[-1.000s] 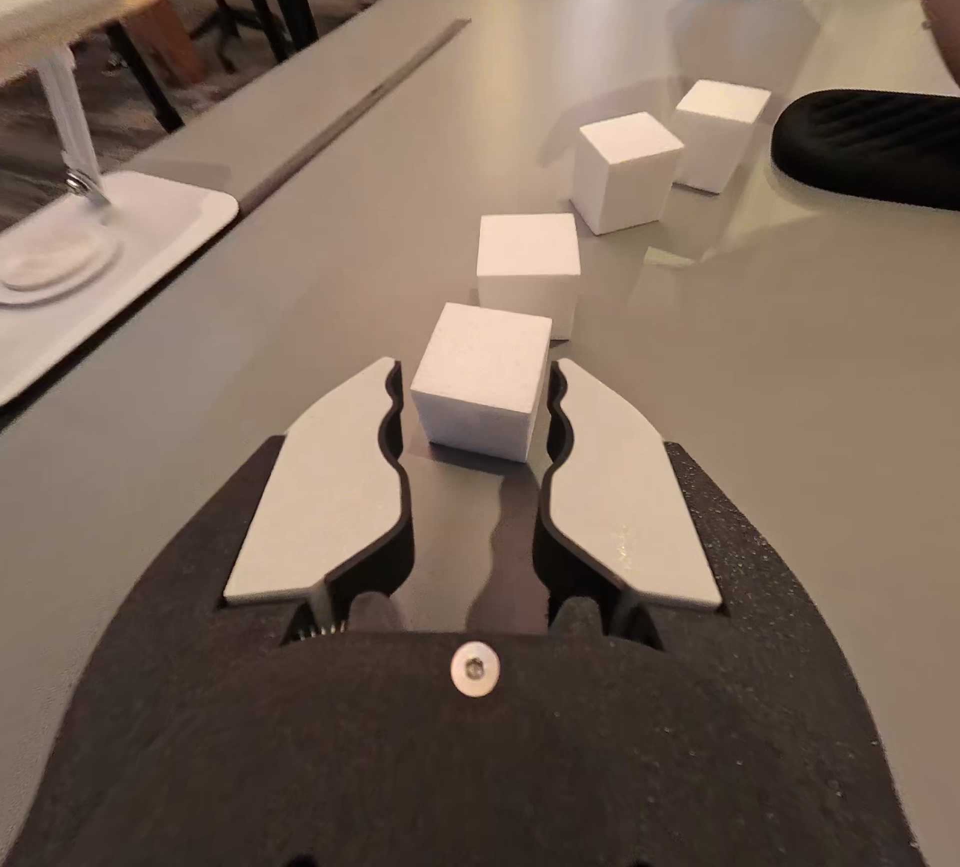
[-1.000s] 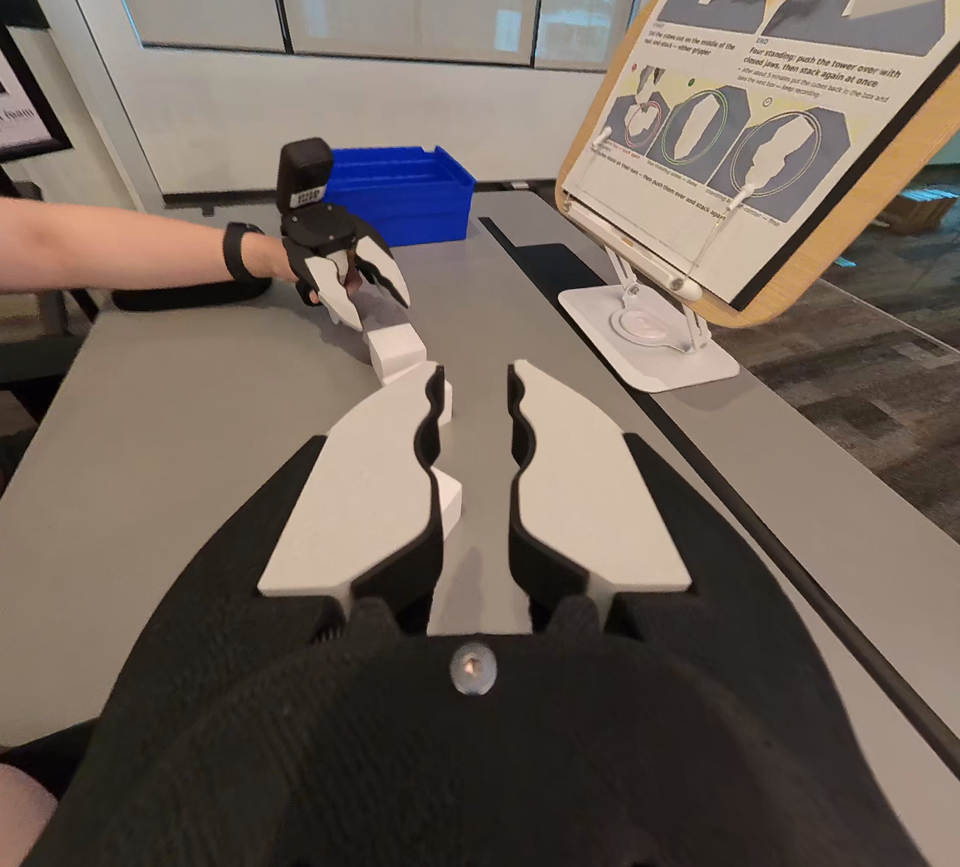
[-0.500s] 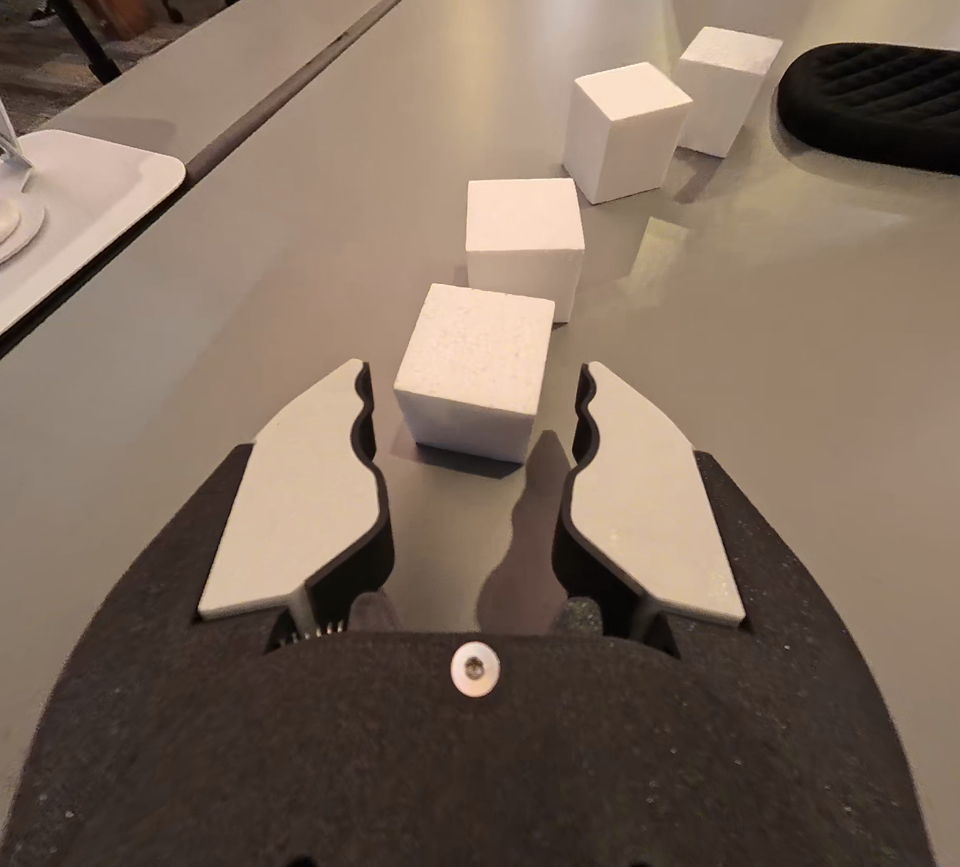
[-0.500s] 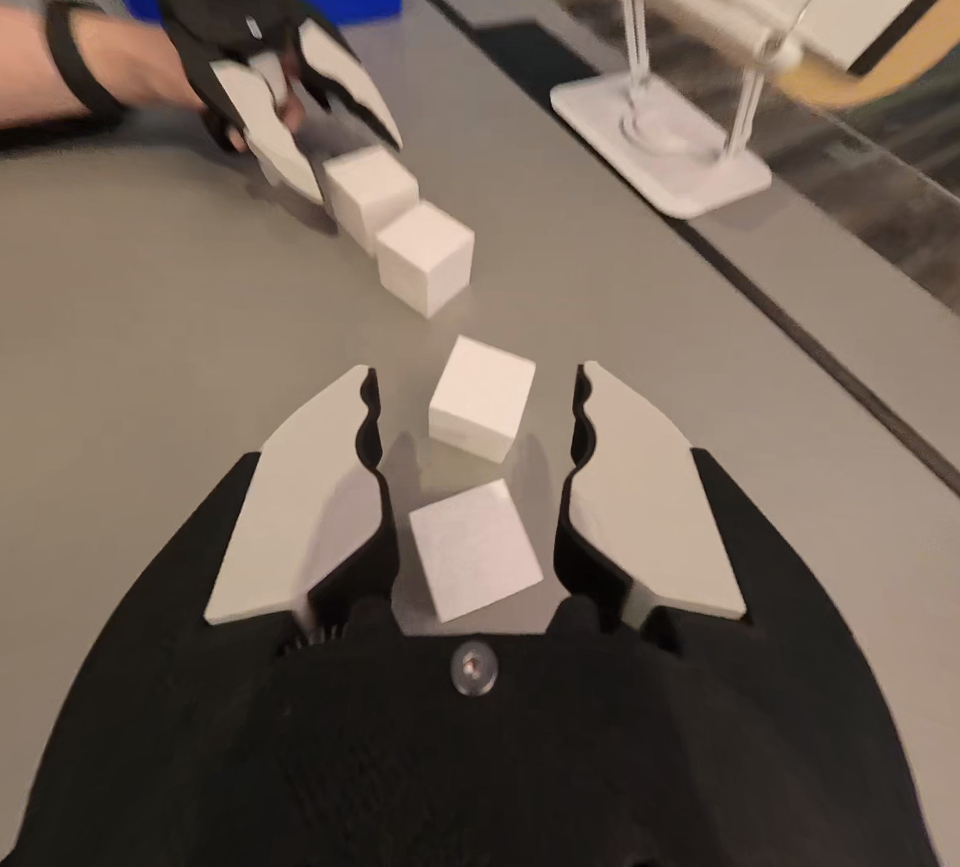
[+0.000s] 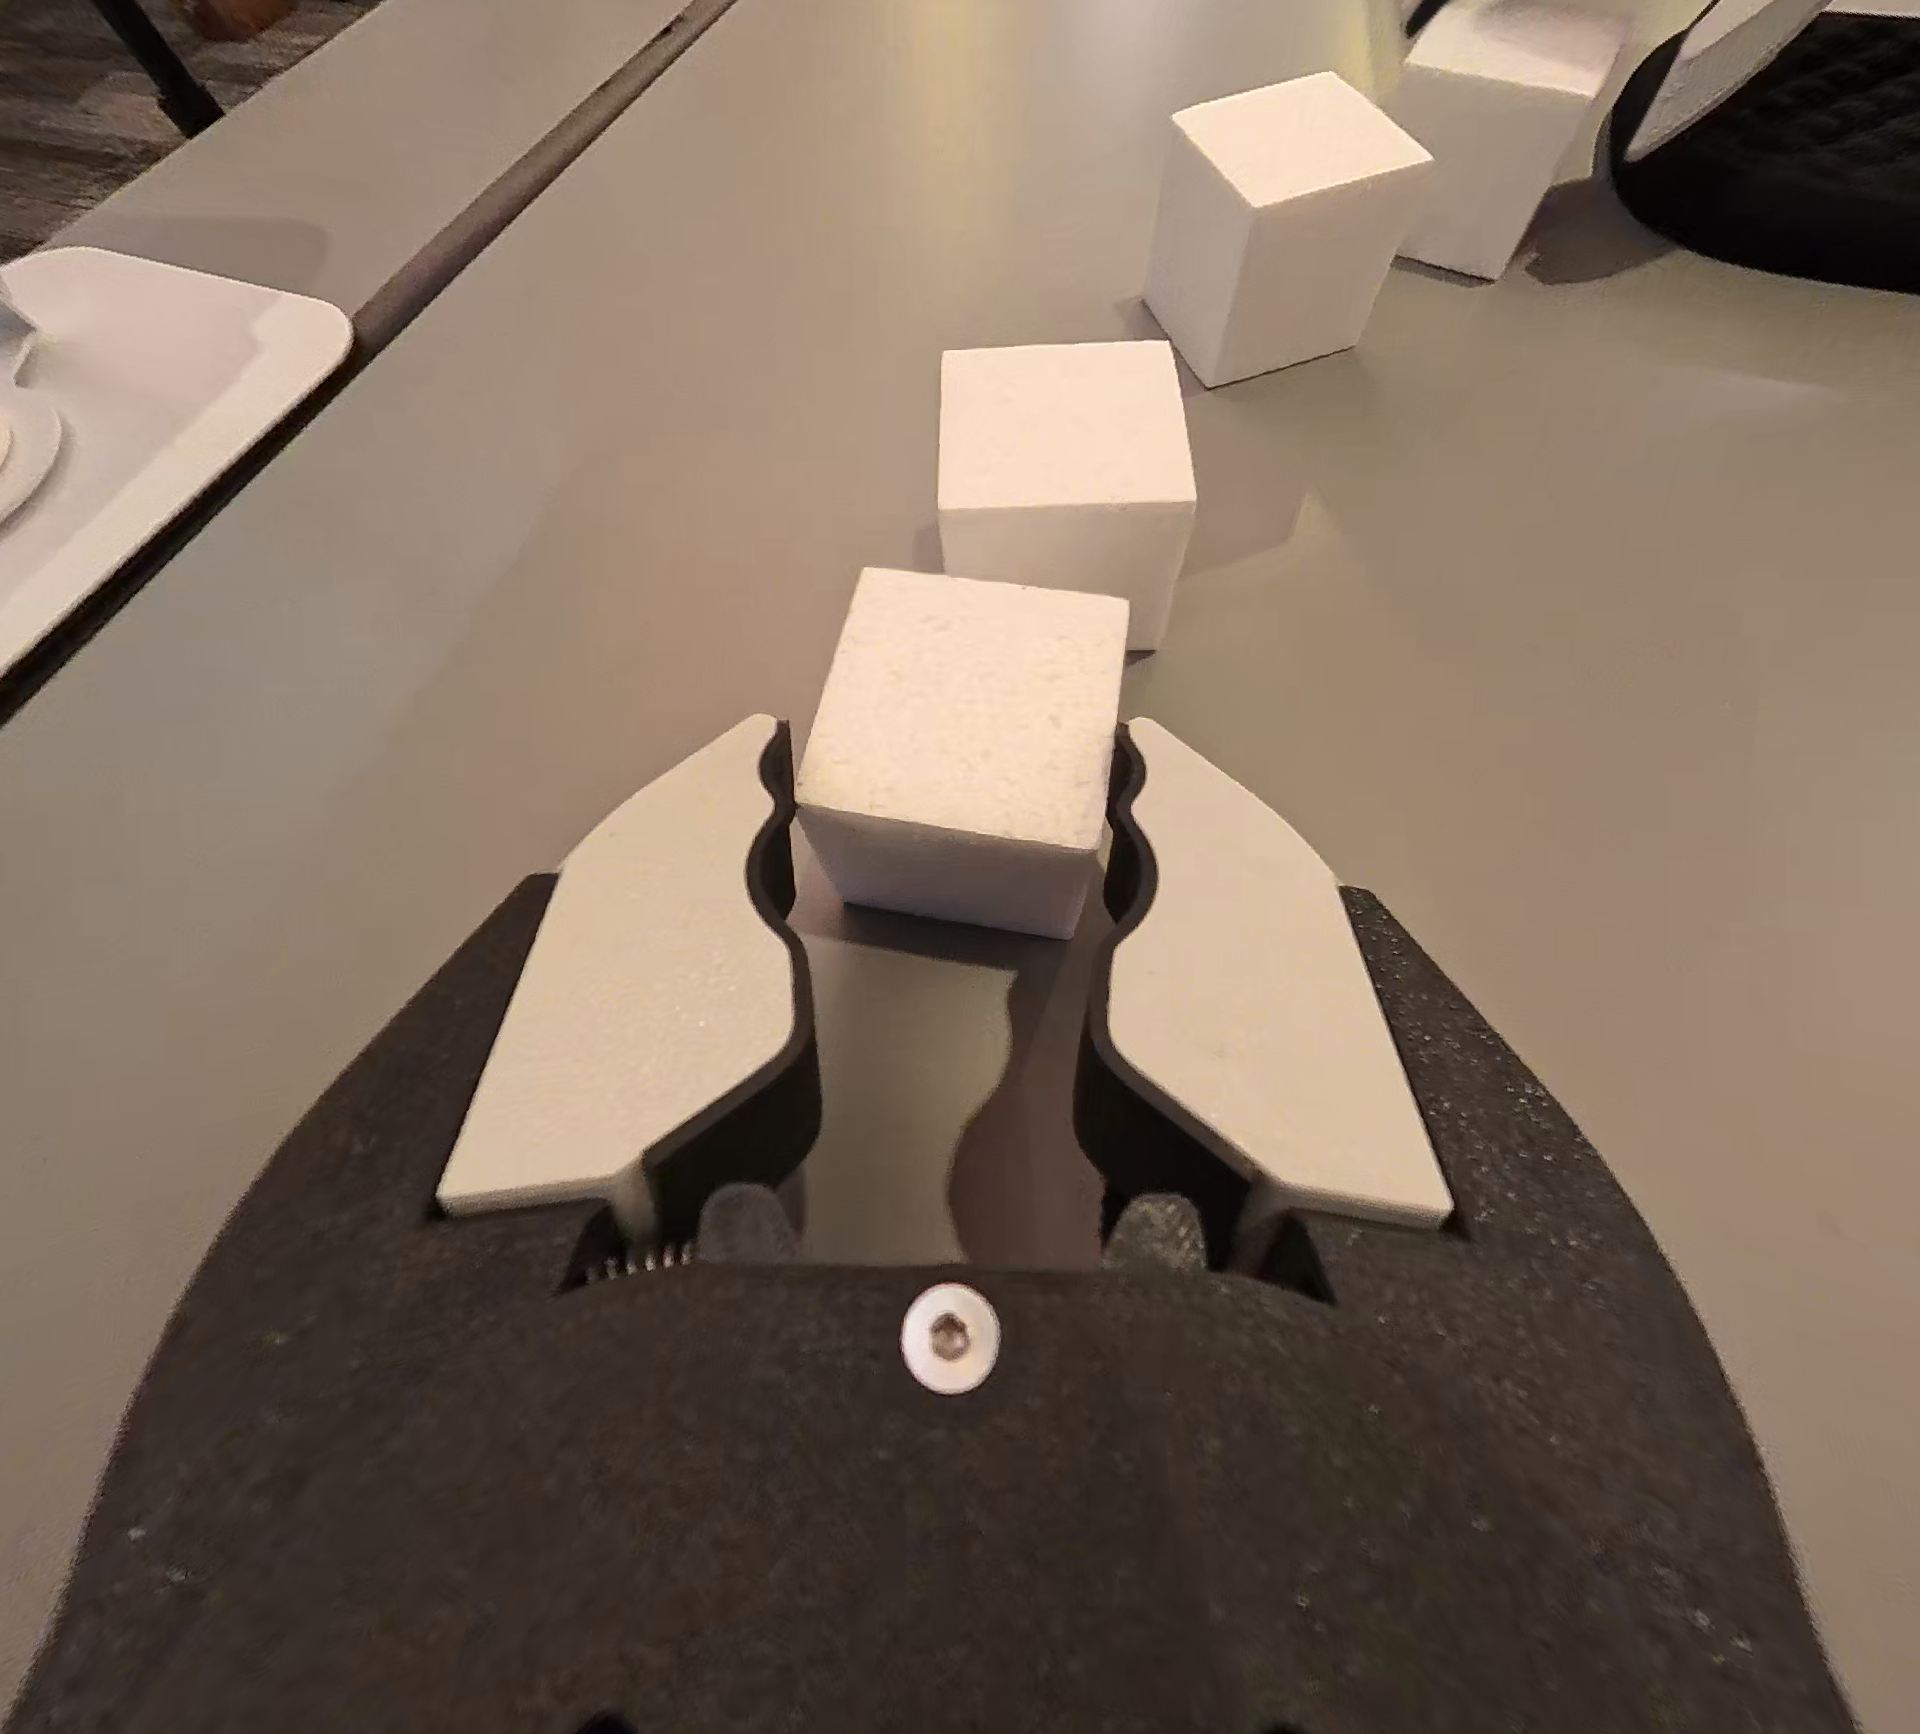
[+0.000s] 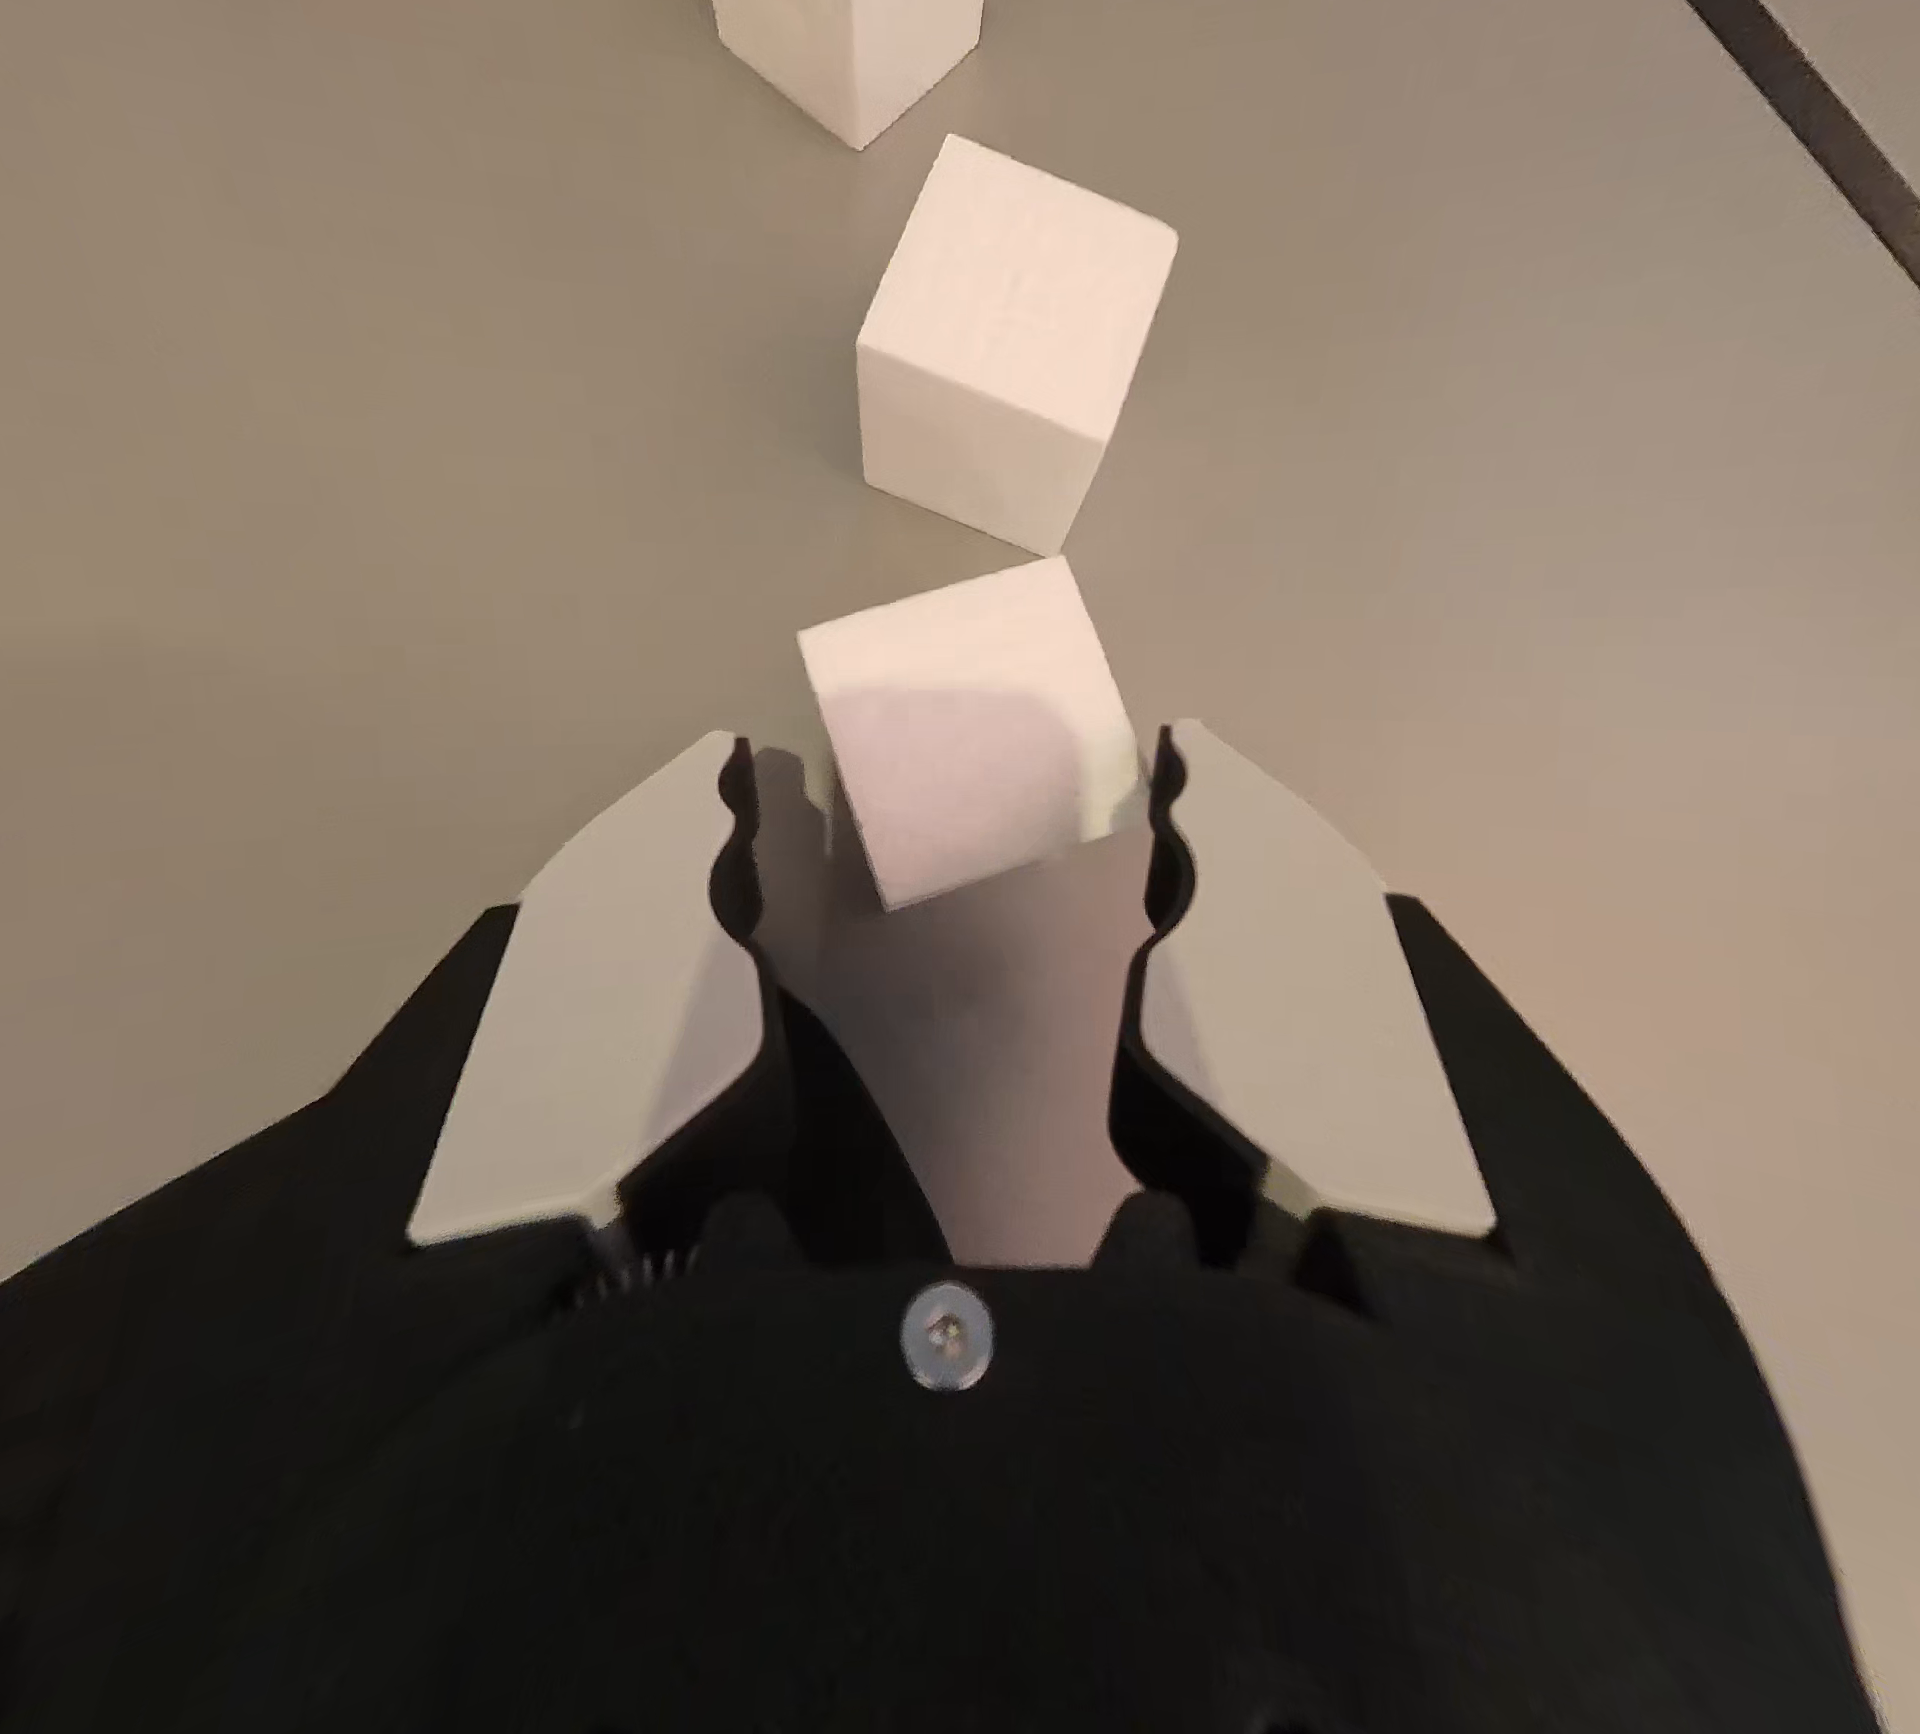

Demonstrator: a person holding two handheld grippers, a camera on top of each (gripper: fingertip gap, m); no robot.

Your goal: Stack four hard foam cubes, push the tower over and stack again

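- Four white foam cubes lay in a loose line on the grey desk (image 5: 520, 458), none stacked; by my reading the restacking was only beginning.
- The left gripper (image 5: 951, 754) had its jaws narrowed onto the nearest cube (image 5: 961, 749), both tips at or touching its side faces; whether it was truly clamped I could not tell.
- The right gripper (image 6: 945, 754) held its jaws wide around the end cube (image 6: 961, 739), with clear gaps on both sides.
- That cube sat turned at an angle to the jaws, so closing on it could twist it, pinch a corner or squirt it out.
- The second cube (image 5: 1060, 448) stood just behind the left one; pushing further forward might nudge it.
- Only the left wrist view showed the other gripper's tips above the far cube (image 5: 1507, 95), a black padded rest (image 5: 1787, 178) and a white stand base (image 5: 156, 396).
- Only the right wrist view revealed the end cube's skew and the gaps beside it.
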